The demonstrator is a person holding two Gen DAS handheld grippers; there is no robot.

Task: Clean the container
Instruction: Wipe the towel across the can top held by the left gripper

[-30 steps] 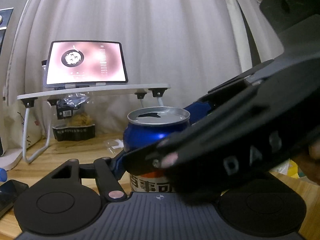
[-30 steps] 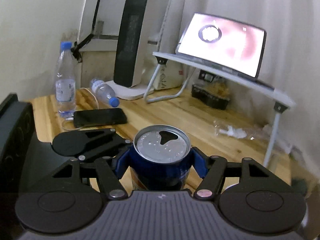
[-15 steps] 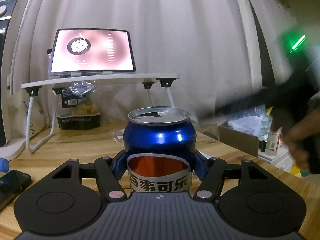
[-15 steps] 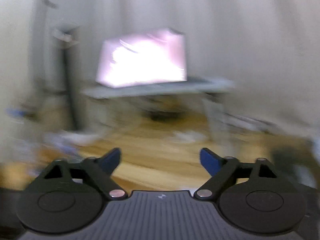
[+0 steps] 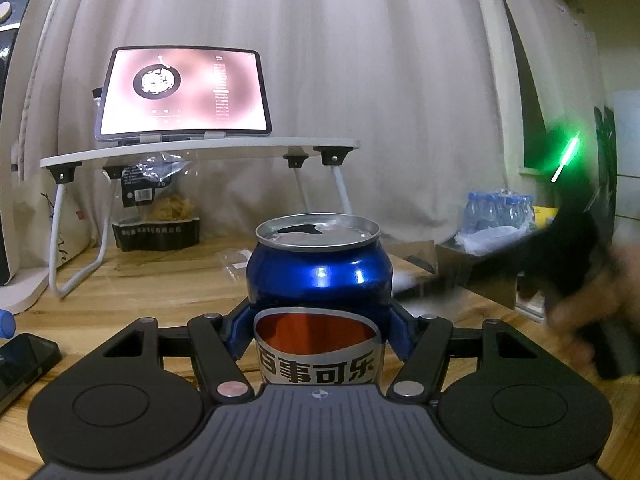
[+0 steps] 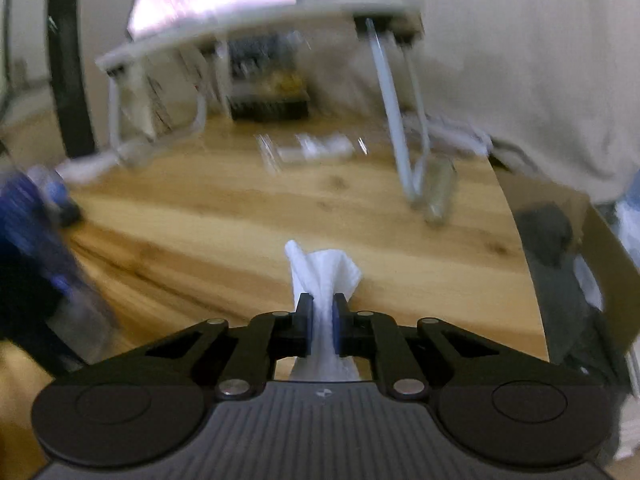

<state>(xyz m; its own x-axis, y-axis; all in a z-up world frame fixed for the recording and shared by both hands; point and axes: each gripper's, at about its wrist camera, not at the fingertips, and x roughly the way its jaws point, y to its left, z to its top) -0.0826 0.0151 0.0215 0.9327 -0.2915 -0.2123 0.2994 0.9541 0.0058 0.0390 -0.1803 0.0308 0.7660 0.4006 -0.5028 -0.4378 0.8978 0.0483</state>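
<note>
An opened blue Pepsi can (image 5: pixel 318 276) stands upright on the wooden table, and my left gripper (image 5: pixel 318 332) is shut on its lower body with a blue pad on each side. In the right wrist view my right gripper (image 6: pixel 321 322) is shut on a bunched white tissue (image 6: pixel 324 270), which sticks up past the fingertips above the tabletop. The can shows there only as a blue blur (image 6: pixel 28 216) at the far left. In the left wrist view the right gripper and the hand holding it are a dark blur (image 5: pixel 580 280) at the right edge.
A white folding stand (image 5: pixel 200 152) carries a lit tablet (image 5: pixel 182 94) at the back, with a snack bag (image 5: pixel 156 216) under it. A phone (image 5: pixel 20 360) lies at the left. A cardboard box (image 6: pixel 560 272) and packed water bottles (image 5: pixel 500 208) sit off the table's right edge.
The right gripper let go of the can, swung away to the right and closed on a white tissue. The left gripper kept its hold on the can.
</note>
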